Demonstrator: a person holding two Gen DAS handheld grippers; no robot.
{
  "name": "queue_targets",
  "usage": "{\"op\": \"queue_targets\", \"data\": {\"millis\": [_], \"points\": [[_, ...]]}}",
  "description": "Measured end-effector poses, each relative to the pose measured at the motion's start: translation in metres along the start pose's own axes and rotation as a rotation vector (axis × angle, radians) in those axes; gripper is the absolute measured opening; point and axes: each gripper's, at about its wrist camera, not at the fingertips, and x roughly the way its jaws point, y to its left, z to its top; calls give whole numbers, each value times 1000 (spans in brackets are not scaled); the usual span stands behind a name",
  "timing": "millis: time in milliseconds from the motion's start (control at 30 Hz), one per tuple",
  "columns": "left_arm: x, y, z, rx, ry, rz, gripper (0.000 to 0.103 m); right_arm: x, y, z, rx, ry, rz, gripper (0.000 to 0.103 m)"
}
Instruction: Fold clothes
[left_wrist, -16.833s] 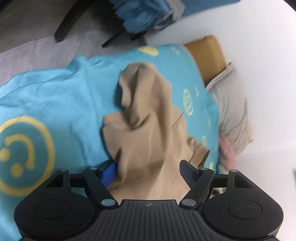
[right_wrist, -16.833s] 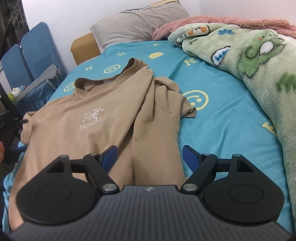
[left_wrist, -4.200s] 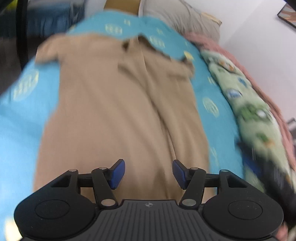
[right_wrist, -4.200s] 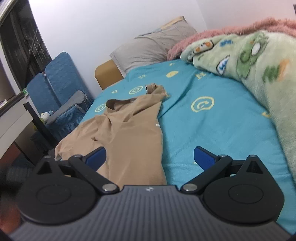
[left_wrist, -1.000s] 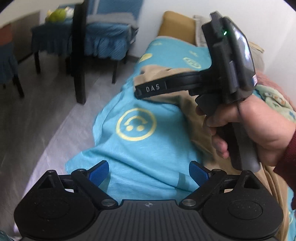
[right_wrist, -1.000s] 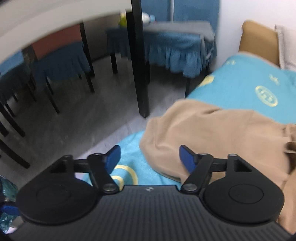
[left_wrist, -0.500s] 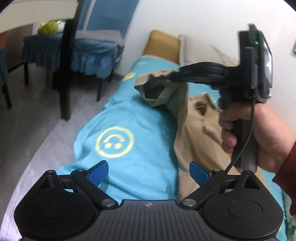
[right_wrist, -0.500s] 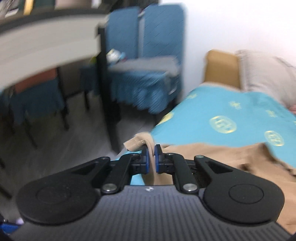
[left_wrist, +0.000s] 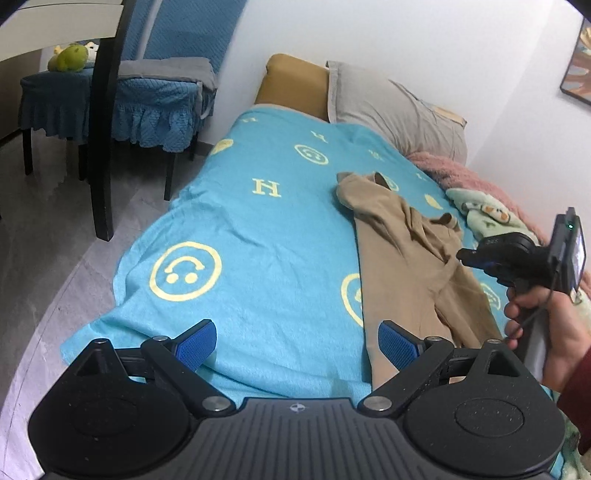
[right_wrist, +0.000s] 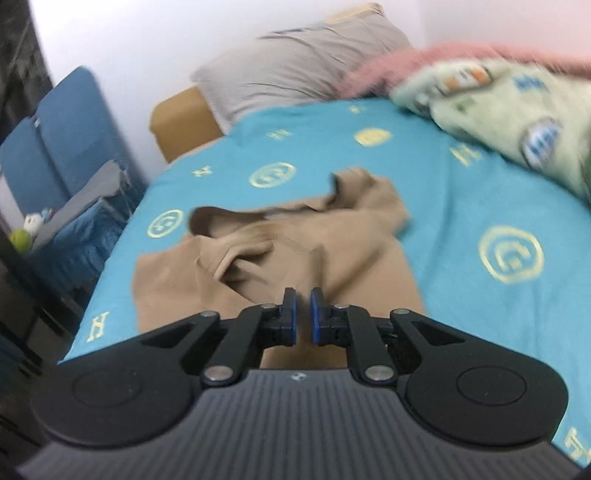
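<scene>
At the far left of the left wrist view stands a chair with a blue skirted cover (left_wrist: 110, 99), a green soft toy (left_wrist: 70, 57) on its seat, and a dark post (left_wrist: 105, 122) in front of it on the grey floor (left_wrist: 40, 229). Beside these lies the bed with its turquoise bedspread (left_wrist: 258, 236), patterned with yellow smiley rings and letters. The left tongs (left_wrist: 297, 341) hang low over the near edge of the bedspread, blue pads spread wide, nothing between them. The tan shirt (left_wrist: 406, 266) lies to the right of the left tongs, a long strip running from near the pillow end down to the near edge, loosely folded over itself with creases along its middle. A grey pillow (left_wrist: 391, 110) rests at the head of the bed against a tan headboard (left_wrist: 295, 85). At the right edge, a hand (left_wrist: 543, 325) in a dark red sleeve grips the handle of the right device.

In the right wrist view, which is blurred, the right tongs (right_wrist: 302, 319) are nearly closed, a narrow gap between the pads; no cloth shows between them. They hover over the shirt's lower part. A green patterned blanket (right_wrist: 517, 110) and a pink one (right_wrist: 424, 59) lie bunched at the right.
</scene>
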Motion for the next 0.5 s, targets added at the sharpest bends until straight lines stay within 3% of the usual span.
{"op": "queue_targets", "data": {"millis": [33,67,100,133,300,400,433,500], "points": [[1,-2,-1,8,4,-1,96,0,-3,-1,4,10,20,21],[2,-3,-2,14,8,-2,96,0,-4,-2,4,13,41,46],[2,-5,-2,19,12,-2,96,0,-1,-1,-5,2,64,62],[5,-5,-3,22,17,-4,96,0,1,0,-15,-9,87,88],[14,-11,-8,44,44,-6,96,3,15,6,-70,-57,194,87],[18,-12,-11,50,56,-8,96,26,42,18,-181,-34,161,82],[20,-12,-11,51,59,-9,96,34,48,20,-213,-27,141,75],[23,-13,-13,53,64,-12,96,46,59,23,-260,-11,135,74]]}}
